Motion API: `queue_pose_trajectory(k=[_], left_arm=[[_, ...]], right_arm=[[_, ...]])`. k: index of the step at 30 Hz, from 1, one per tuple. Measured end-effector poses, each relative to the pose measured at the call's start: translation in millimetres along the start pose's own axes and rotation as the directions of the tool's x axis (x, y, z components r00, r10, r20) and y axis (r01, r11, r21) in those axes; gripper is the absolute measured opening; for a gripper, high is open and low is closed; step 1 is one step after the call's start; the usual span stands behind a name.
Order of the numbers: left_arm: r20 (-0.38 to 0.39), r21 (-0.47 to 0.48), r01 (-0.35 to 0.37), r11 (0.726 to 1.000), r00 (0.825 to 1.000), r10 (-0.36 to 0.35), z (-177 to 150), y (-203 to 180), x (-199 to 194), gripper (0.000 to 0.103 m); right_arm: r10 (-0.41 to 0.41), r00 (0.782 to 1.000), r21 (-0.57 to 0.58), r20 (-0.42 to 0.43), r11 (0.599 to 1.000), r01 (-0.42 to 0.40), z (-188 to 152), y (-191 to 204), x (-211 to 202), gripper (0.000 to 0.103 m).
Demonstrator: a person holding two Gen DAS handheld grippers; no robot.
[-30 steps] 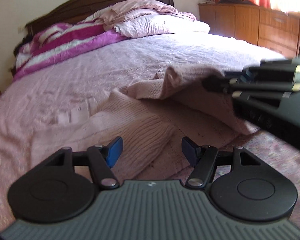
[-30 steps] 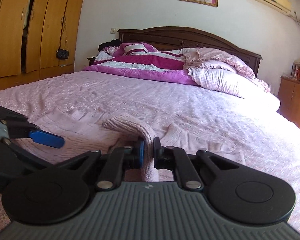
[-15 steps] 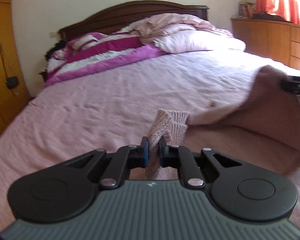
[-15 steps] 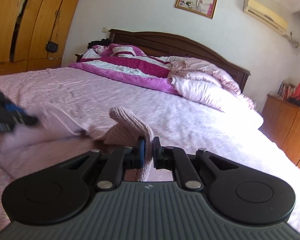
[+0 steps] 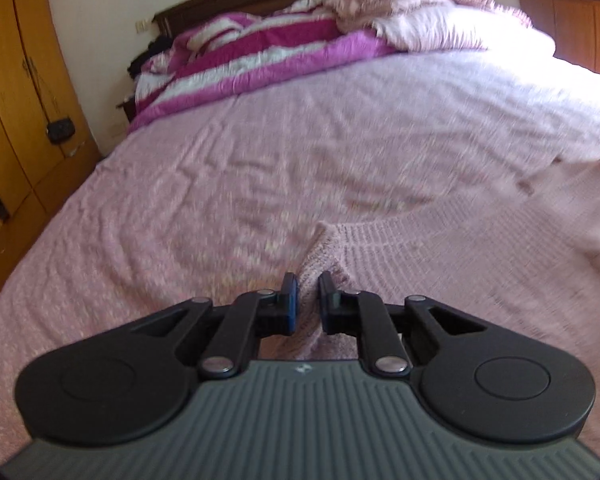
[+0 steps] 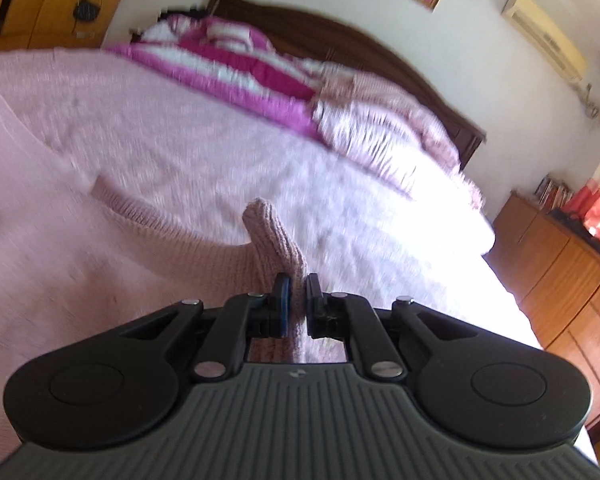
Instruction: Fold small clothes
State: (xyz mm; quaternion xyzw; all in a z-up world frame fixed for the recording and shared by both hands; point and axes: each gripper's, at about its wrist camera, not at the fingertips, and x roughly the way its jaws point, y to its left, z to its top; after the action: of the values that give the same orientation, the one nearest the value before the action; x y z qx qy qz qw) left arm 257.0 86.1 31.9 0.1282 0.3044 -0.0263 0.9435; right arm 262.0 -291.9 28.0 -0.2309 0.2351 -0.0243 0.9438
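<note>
Jaws pinching ribbed pink knit sweater (image 5: pixel 440 264), pink bedspread (image 5: pixel 260 152)

A striped magenta quilt (image 5: pixel 256 52) lies before the dark headboard (image 6: pixel 384 52).

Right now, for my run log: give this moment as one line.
phase: fold | left gripper: shut on pink sweater | right gripper: shut on pink sweater | sweater on bed | views blurred
</note>
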Motion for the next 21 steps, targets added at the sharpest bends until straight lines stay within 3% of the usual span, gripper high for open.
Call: queue_pose_trajectory(k=[5, 7, 9, 12, 13, 14, 16, 19, 21], left_arm=[[-0.027, -0.05, 0.001, 0.999, 1.0, -0.002, -2, 16, 7, 0.028], [-0.029, -0.079, 0.011, 0.997, 0.999, -0.013, 0, 24, 2, 0.044], [-0.025, -0.115, 0.032, 0.993, 0.999, -0.035, 0, 34, -5, 0.051], [-0.022, -0.171, 0.099, 0.98, 0.994, -0.104, -3, 44, -18, 0.052], [-0.024, -0.182, 0.113, 0.977, 0.993, -0.119, -5, 46, -22, 0.052], [-0.026, -0.19, 0.123, 0.974, 0.991, -0.13, -7, 47, -26, 0.052], [-0.019, -0.205, 0.145, 0.968, 0.988, -0.152, -12, 48, -33, 0.06], [-0.019, -0.216, 0.16, 0.963, 0.986, -0.168, -19, 46, -36, 0.064], [-0.043, -0.194, 0.126, 0.973, 0.99, -0.137, -23, 41, -29, 0.064]], right_arm=[[-0.093, 0.993, -0.076, -0.077, 0.993, 0.087, -19, 8, 42, 0.009], [-0.086, 0.991, -0.029, -0.099, 0.996, 0.083, -21, 0, 46, 0.009], [-0.074, 0.991, 0.042, -0.109, 0.996, 0.079, -21, -10, 43, 0.009], [-0.041, 0.995, 0.141, -0.086, 0.989, 0.053, -20, -25, 24, 0.01], [-0.02, 0.997, 0.179, -0.075, 0.983, 0.033, -19, -31, 16, 0.017], [0.008, 0.998, 0.221, -0.062, 0.975, 0.006, -19, -37, 7, 0.031], [0.06, 0.998, 0.305, -0.022, 0.951, -0.051, -20, -47, -11, 0.05], [0.149, 0.989, 0.387, 0.024, 0.91, -0.147, -25, -54, -35, 0.055], [0.185, 0.983, 0.401, 0.023, 0.898, -0.178, -31, -51, -39, 0.055]])
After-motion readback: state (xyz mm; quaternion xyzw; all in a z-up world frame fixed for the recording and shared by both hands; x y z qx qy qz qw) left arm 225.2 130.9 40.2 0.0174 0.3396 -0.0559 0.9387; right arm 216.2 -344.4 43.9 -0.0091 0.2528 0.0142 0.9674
